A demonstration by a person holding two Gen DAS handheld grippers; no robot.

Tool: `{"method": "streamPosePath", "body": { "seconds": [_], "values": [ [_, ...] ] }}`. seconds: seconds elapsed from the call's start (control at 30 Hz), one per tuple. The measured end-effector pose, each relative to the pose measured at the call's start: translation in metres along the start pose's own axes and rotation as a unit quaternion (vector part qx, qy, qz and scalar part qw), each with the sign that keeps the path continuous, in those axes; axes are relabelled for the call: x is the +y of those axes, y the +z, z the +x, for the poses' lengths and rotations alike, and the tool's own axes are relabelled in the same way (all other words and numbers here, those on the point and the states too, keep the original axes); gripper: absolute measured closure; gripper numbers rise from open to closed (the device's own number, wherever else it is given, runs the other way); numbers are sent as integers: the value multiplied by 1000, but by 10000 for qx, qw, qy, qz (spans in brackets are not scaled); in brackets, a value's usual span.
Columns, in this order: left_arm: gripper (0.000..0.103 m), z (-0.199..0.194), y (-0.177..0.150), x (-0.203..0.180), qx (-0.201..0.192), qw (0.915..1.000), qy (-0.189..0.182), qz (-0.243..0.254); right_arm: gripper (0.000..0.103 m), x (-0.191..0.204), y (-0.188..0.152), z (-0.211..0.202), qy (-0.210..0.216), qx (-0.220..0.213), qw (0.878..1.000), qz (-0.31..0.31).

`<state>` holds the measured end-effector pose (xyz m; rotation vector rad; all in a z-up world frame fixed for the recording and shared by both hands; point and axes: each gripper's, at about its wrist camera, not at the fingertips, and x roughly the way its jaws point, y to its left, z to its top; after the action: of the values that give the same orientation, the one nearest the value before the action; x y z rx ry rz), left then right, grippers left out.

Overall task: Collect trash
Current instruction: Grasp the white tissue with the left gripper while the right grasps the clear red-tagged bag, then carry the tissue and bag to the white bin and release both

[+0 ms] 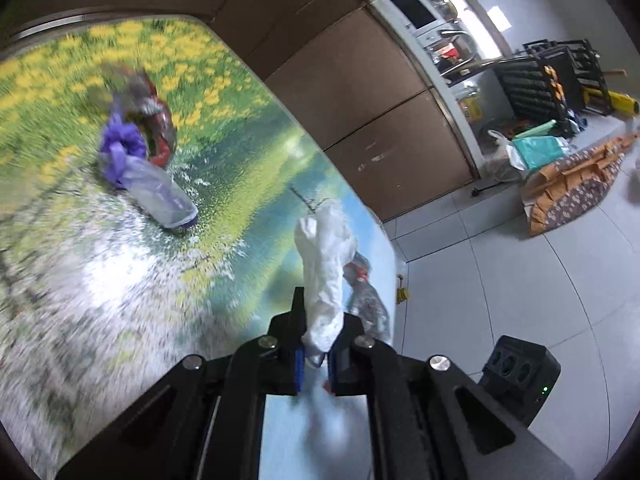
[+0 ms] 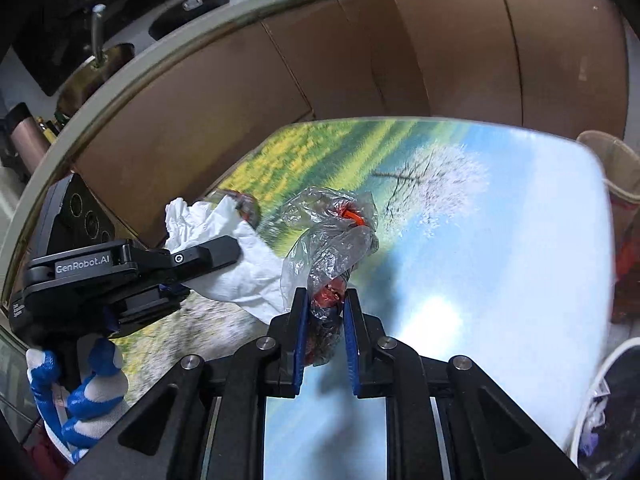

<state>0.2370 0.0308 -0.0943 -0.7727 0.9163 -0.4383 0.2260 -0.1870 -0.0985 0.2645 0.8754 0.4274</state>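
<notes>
Both pieces are picked up. The left claw [image 1: 316,354] pinches a white tissue [image 1: 326,280]; the right claw [image 2: 325,320] pinches a clear wrapper [image 2: 332,240], both lifted above the counter [image 2: 500,260]. Next, likely carry them to the bin [image 2: 608,408] right of the right claw.

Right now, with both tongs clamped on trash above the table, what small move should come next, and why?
Probably carry the right tongs, shut on the crumpled clear wrapper, rightward to the bin past the table edge. The left tongs already grip the white tissue and can follow; more trash remains.
</notes>
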Motion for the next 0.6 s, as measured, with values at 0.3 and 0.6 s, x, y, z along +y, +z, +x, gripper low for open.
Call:
{"method": "streamPosePath", "body": {
  "seconds": [0.3,0.6],
  "values": [
    [96,-94,-25,-49,-464,9976,-40,505,86,29,-21,-105,-55,-682,9976,-70],
    [96,-150,-76,-120,-570,9919,-213,1115,86,46,-54,-210,-224,-1402,9897,-166]
  ]
}}
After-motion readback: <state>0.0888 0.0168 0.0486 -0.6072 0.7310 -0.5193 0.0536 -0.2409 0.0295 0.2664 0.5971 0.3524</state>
